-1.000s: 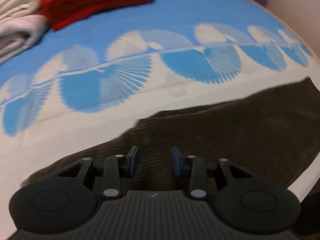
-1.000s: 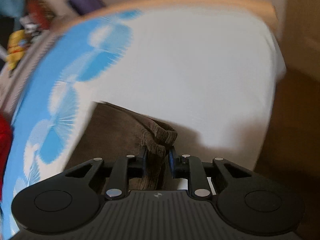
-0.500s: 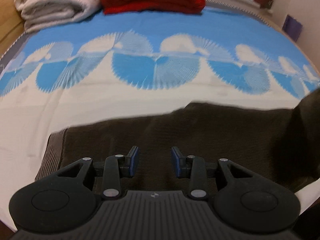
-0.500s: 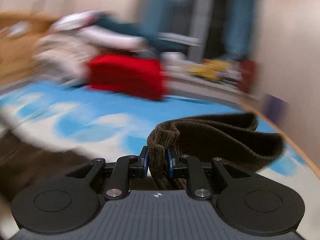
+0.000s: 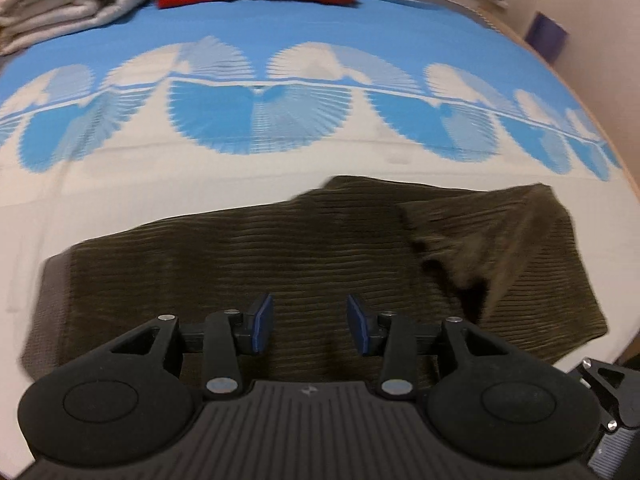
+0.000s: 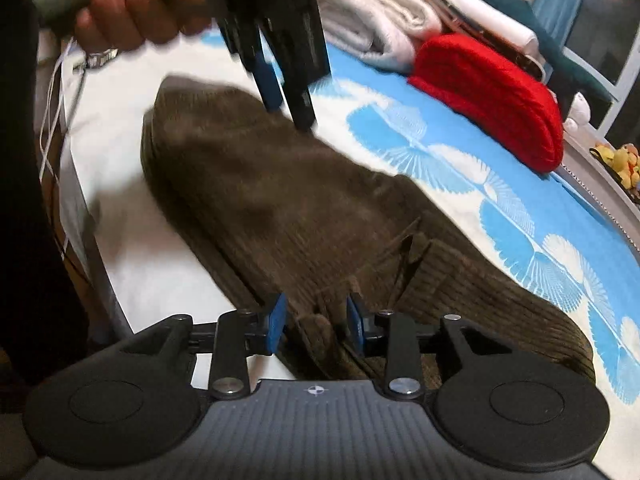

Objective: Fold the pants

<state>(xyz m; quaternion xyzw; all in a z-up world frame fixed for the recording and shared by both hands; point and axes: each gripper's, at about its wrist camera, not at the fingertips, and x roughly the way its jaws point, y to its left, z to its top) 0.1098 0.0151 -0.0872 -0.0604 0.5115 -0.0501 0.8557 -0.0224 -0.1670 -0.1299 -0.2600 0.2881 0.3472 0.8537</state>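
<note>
We see the brown corduroy pants [image 5: 280, 256] lying folded over on the bed [image 5: 256, 184] (blue-and-white fan print). Left tool [image 5: 310, 324] hovers spread above them, gripping nothing. Right tool [image 6: 316, 322] is parted too, with bunched fabric between its pads, unclamped.

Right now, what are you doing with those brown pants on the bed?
A person is folding the brown pants on the bed with a gripper in each hand. The right gripper is open, with a bunched bit of the pants between its fingers. The left gripper is open too, over the other end. One end of the pants looks folded over. A red blanket sits farther back.
</note>
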